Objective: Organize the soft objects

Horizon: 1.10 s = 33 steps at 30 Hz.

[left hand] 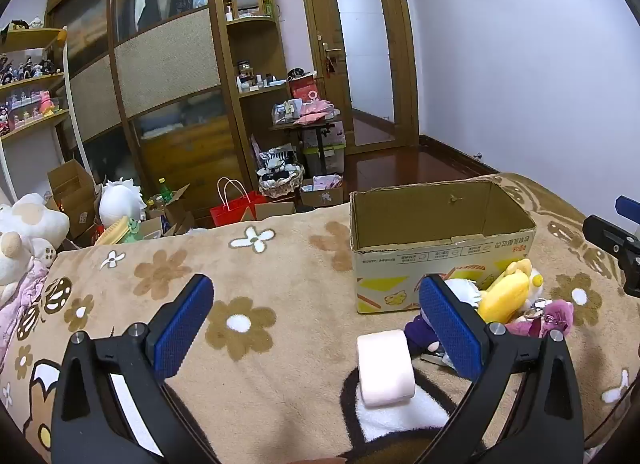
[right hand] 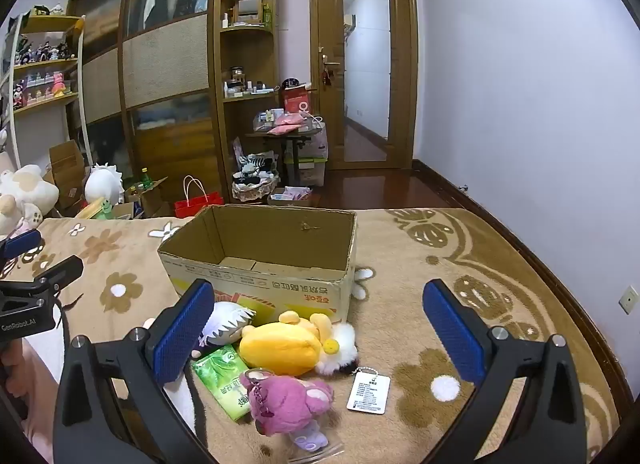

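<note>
Both grippers, left gripper (left hand: 316,328) and right gripper (right hand: 320,332), wide-jawed, angled down over blanket (right hand: 400,248).

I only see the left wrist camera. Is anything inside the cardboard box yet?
Observer: No. The right wrist view looks down into the cardboard box and shows only bare bottom flaps.
Operator: What's hiding next to the yellow plush?
Observer: A green tissue pack lies flat to its left, against the pink plush.
Operator: Anything else I'm missing?
Observer: A white tag lies on the blanket, to the right of the pink plush.
</note>
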Each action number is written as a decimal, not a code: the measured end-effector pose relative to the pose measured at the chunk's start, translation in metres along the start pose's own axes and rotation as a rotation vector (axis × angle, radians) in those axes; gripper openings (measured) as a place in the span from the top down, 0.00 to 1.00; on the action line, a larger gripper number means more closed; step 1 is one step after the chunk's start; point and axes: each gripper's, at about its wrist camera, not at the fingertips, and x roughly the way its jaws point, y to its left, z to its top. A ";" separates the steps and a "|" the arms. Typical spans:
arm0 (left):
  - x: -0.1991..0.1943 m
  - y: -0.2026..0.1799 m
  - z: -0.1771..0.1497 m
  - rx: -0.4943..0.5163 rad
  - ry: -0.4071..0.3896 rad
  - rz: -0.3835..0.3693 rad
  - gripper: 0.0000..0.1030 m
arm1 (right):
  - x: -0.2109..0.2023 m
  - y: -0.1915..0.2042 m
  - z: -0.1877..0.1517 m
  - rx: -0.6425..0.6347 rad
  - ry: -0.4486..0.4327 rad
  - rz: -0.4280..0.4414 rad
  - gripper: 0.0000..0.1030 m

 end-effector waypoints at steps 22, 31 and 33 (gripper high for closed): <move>0.004 0.000 -0.002 -0.004 0.002 0.001 0.01 | 0.000 -0.001 0.000 -0.001 -0.006 0.003 0.00; 0.004 0.000 -0.002 -0.004 0.004 0.001 0.01 | 0.000 -0.001 0.000 -0.001 -0.005 0.002 0.00; 0.004 0.000 -0.001 -0.004 0.005 0.001 0.01 | 0.000 -0.001 0.000 -0.001 -0.004 0.002 0.00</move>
